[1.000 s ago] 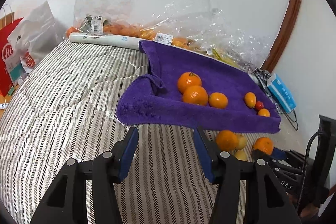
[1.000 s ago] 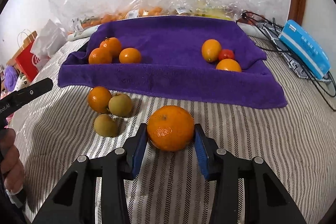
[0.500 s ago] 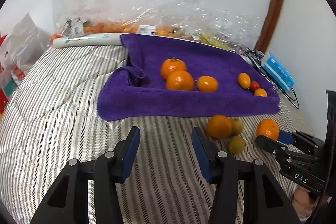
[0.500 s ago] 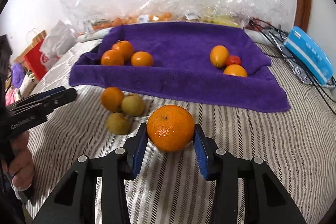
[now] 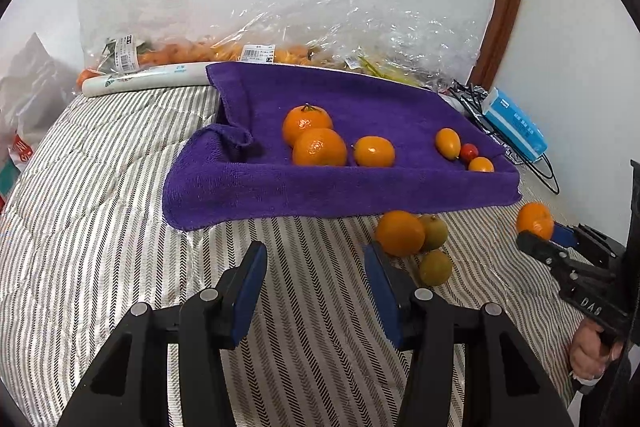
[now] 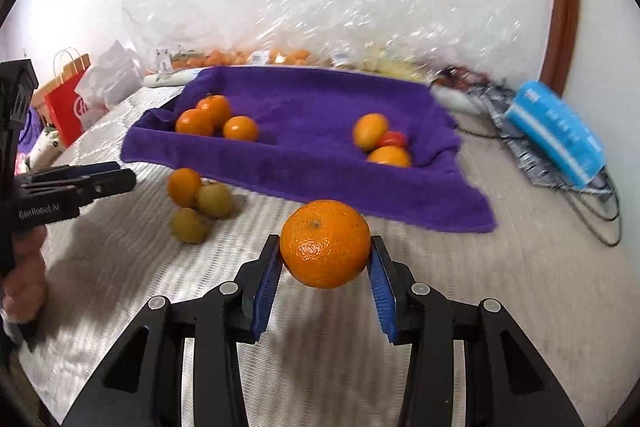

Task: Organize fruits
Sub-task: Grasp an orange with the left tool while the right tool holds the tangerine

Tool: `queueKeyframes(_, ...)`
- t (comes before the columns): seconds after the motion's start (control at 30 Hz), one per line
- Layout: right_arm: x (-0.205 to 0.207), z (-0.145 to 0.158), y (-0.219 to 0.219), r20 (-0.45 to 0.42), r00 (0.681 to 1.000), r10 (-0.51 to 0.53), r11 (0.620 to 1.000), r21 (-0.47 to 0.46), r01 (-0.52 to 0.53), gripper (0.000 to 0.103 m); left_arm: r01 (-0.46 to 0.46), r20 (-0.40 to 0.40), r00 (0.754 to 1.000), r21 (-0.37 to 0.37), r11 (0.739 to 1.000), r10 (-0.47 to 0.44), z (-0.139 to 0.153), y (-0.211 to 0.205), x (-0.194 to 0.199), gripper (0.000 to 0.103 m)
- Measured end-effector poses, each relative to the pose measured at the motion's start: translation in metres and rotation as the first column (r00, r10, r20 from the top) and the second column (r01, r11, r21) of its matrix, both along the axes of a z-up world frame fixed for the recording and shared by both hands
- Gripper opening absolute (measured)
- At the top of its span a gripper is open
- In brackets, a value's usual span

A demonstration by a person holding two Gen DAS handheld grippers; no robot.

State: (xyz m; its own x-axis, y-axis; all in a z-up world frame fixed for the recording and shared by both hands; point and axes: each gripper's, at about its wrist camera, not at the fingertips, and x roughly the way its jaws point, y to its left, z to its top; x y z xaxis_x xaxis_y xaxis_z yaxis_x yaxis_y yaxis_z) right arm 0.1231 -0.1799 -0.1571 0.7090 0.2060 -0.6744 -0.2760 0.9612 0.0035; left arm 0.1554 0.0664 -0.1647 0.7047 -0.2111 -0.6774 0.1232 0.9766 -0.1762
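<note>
My right gripper (image 6: 325, 251) is shut on an orange mandarin (image 6: 325, 243) and holds it above the striped bedcover; it also shows in the left wrist view (image 5: 535, 221). My left gripper (image 5: 316, 259) is open and empty, just left of one orange (image 5: 399, 233) and two green-yellow fruits (image 5: 435, 268) lying on the cover. A purple towel (image 5: 280, 187) holds three oranges (image 5: 319, 151) on its left and two small oranges with a red tomato (image 5: 469, 151) on its right.
Clear plastic bags of fruit (image 5: 256, 53) lie along the wall behind the towel. A blue tissue pack (image 6: 558, 131) and black cables (image 6: 600, 203) lie at the right. A red paper bag (image 6: 66, 103) stands at the far left.
The right gripper has lifted the mandarin off the cover and moved toward the towel. The left gripper has swung right and nearer to the loose fruits.
</note>
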Motion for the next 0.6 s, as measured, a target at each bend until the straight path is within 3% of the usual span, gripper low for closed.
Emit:
queueKeyframes(0.23,0.006,-0.003,-0.020,-0.047,0.999,-0.019,0.994,0.105,0.023,0.043,0.005,0.002,1.000,-0.009,1.000,-0.005,0.000,-0.001,-0.001,0.048)
queueKeyframes(0.6,0.008,-0.003,-0.030,-0.063,0.998,0.000,0.981,0.192,0.012,0.043,0.169,0.009,0.986,0.019,0.985,-0.169,0.004,-0.048,0.011,0.050)
